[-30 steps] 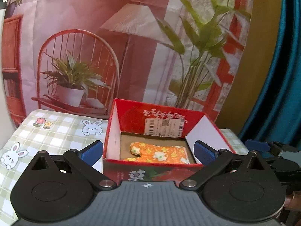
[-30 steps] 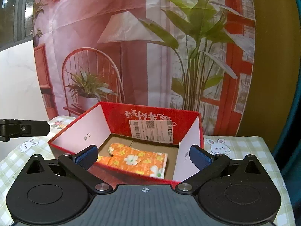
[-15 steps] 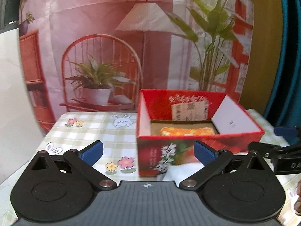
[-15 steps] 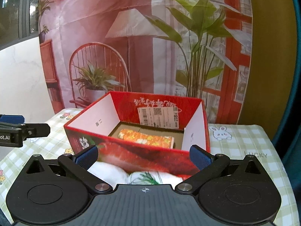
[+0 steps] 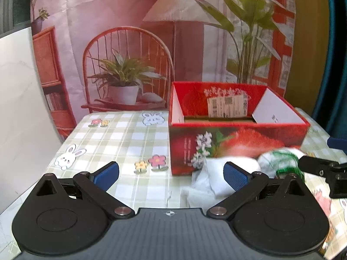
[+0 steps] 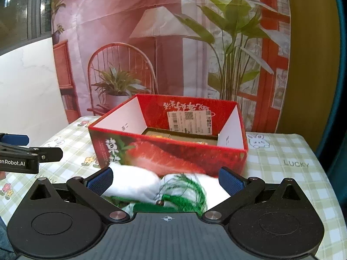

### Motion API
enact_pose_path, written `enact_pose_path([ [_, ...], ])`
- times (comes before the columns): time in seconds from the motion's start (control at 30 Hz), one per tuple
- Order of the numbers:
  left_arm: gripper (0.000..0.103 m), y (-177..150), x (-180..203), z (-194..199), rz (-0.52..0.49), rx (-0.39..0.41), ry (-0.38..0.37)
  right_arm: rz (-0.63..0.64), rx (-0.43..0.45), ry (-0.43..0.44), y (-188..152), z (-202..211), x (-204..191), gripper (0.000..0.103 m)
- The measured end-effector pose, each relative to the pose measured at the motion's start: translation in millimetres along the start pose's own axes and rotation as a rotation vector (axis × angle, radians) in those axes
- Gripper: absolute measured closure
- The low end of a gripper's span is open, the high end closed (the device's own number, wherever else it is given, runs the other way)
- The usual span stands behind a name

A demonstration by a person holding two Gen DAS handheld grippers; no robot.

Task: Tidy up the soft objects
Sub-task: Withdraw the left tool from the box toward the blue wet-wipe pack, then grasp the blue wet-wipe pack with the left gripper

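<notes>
A red strawberry-print box point(image 5: 238, 138) point(image 6: 169, 153) stands open on the checked tablecloth. Only a sliver of the orange floral cloth point(image 6: 160, 136) shows over its front wall. A white cloth with a green pattern point(image 6: 151, 186) point(image 5: 216, 179) lies on the table in front of the box. My right gripper point(image 6: 166, 178) is open, its blue pads on either side of that cloth. My left gripper point(image 5: 171, 173) is open over the table left of the cloth, whose left end lies just behind its right pad. The right gripper's tip point(image 5: 321, 169) shows at the left view's right edge.
The tablecloth point(image 5: 112, 143) with rabbit and flower prints covers the table, with bare room left of the box. A printed backdrop point(image 6: 151, 43) of a chair and plants hangs behind. A white wall panel point(image 5: 19, 108) stands at the left, a teal curtain point(image 5: 336, 65) at the right.
Both grippers have drawn back from over the box and lowered towards the table. The white and green cloth has come into view between the right gripper's pads.
</notes>
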State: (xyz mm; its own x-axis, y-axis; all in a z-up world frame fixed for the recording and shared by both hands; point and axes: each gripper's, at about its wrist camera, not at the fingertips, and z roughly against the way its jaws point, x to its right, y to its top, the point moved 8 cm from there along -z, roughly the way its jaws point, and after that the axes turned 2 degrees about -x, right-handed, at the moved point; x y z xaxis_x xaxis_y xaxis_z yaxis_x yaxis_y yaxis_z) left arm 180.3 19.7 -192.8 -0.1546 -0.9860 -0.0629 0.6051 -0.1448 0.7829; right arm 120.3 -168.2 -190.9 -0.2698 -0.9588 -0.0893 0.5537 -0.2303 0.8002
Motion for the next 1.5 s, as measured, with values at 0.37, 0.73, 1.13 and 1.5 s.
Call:
enact_pose_path([
  [0.37, 0.0, -47.2, -5.7, 7.0, 0.034, -0.114, -0.015, 0.006, -0.061, -0.025, -46.6, 19.8, -8.1, 0.0],
  [0.73, 0.011, -83.4, 2.0, 0.3, 0.04, -0.214, -0.116, 0.007, -0.166, 0.042, -82.6, 15.6, -29.0, 0.001],
  [1.13, 0.028, -103.0, 9.6, -12.5, 0.108, -0.279, -0.268, 0.095, -0.224, 0.139, -95.3, 8.9, -58.3, 0.022],
  [1.5, 0.04, -107.3, 21.9, -14.5, 0.114, -0.287, -0.358, 0.118, -0.271, 0.199, -107.1, 1.8, -70.7, 0.033],
])
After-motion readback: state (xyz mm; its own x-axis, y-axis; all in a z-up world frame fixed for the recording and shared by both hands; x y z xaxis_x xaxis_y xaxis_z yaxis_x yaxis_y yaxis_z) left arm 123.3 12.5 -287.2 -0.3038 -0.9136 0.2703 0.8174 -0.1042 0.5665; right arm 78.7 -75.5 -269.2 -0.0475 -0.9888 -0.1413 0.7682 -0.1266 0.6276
